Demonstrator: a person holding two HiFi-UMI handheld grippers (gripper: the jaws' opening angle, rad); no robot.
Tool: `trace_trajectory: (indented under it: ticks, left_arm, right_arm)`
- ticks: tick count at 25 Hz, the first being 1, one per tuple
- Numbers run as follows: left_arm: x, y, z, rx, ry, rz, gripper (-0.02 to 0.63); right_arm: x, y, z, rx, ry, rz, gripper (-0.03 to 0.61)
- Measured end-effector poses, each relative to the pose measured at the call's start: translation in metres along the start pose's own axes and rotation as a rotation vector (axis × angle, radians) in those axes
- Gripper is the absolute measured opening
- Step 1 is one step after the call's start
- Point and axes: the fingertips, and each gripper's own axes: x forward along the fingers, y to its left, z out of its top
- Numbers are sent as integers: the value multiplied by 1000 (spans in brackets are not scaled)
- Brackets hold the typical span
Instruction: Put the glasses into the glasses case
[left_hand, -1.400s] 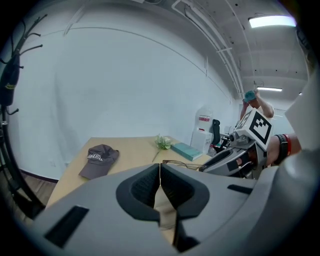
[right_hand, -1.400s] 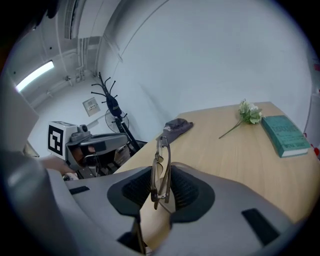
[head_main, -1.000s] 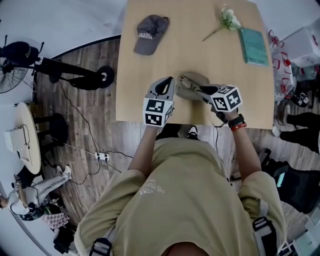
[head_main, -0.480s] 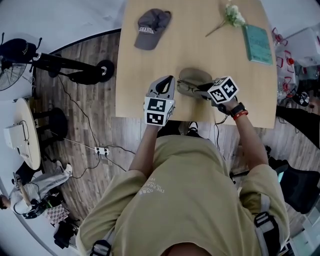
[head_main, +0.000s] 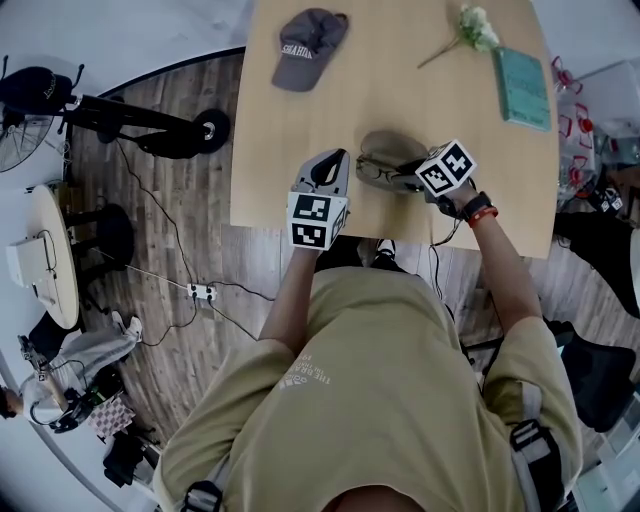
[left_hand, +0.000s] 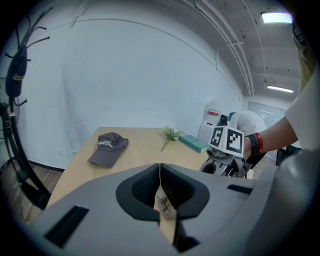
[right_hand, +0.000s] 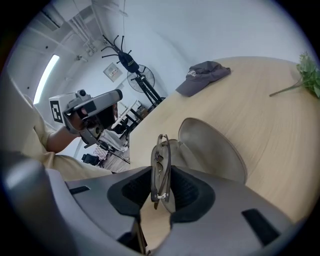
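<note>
Head camera, looking down: you stand at the 6 o'clock edge of a pale wooden table, with a gripper in each hand.

Your right gripper clamps the folded glasses by the frame, with its jaws partly closed on them and the lenses on edge. The glasses hang just above the open glasses case, on its 6 o'clock side, and are not yet inside. Holding them edge-on and tipped downward probably lets them slide lengthwise into the shell.

The case lies near the table's 6 o'clock edge. Its lid is swung back toward 12 o'clock, so the mouth faces you.

Your left gripper has its jaws closed together, with the tips at the case's 9 o'clock end. It seems placed there to steady the case. Whether it pinches the rim cannot be told.

Counted, there are:
- one pair of glasses
- one case
- two grippers

Well away from the work lie:
- one grey cap at the table's 11 o'clock
- one flower sprig at 1 o'clock
- one teal book beside the sprig
</note>
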Motion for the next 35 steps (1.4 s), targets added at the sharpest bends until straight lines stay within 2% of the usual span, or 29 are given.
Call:
trace_trajectory:
  ticks: [7,19,27,35]
  left_arm:
    - [3,-7,-1,1,10,-4,25]
    - [3,-7,-13,-4,47,5,25]
    - [4,-6,-15,-6,51,6,25]
    - [1,-7,-14,0,43,7,25]
  right_arm:
    - [7,-4,-11,-25,81,-14,121]
    - [24,-20,-31,-150,227,-171,140]
    - [29,-29,-33,-137,216,-271,172]
    - [24,-32,-28,-183,185,-347,210]
